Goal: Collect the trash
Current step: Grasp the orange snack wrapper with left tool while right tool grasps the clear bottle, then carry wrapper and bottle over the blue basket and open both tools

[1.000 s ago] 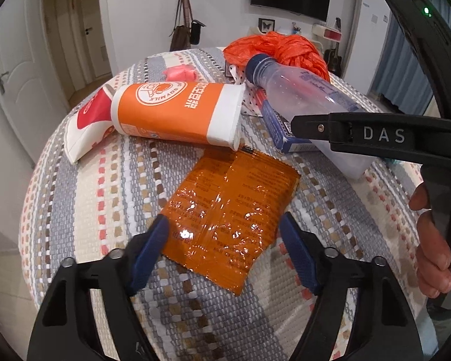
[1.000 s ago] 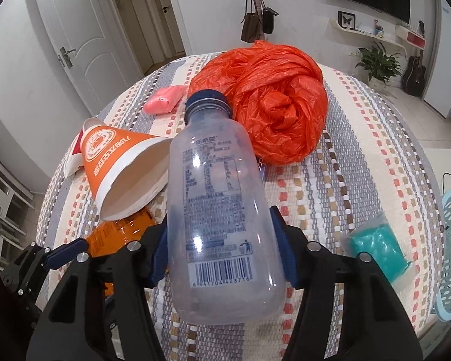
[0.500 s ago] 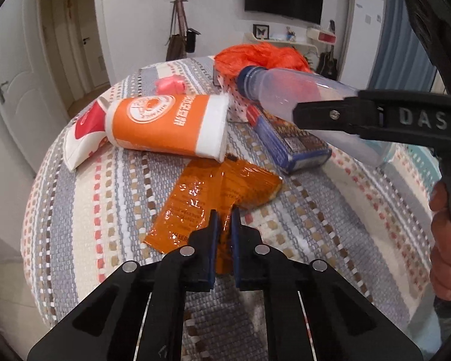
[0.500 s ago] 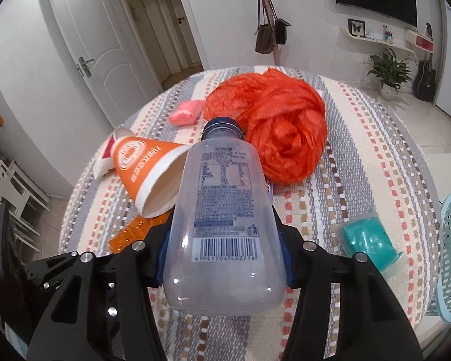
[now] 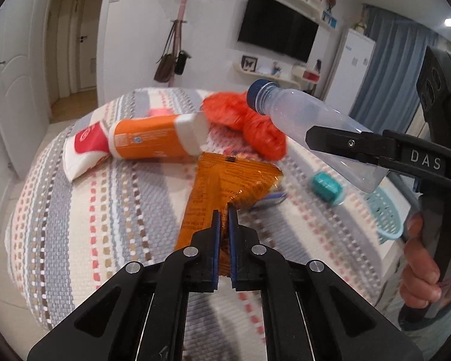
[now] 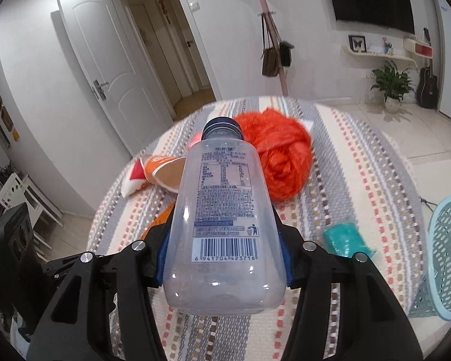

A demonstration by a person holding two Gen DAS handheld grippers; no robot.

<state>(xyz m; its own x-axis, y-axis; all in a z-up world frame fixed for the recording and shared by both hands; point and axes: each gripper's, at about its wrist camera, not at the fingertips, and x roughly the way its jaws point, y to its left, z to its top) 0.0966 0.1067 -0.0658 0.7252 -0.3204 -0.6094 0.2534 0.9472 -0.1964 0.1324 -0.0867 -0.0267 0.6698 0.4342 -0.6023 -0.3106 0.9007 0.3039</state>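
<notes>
my left gripper [image 5: 222,219] is pinched shut on the near edge of the orange wrapper [image 5: 225,177], thin, crinkly, light, so it droops. my right gripper [image 6: 224,255] clamps the empty bottle [image 6: 224,210] low on its body, above the table [image 6: 360,180]; it's light, smooth, likely slippery.

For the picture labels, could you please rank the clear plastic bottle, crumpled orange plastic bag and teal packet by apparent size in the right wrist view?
1. Clear plastic bottle, inflated by nearness
2. Crumpled orange plastic bag
3. Teal packet
</notes>
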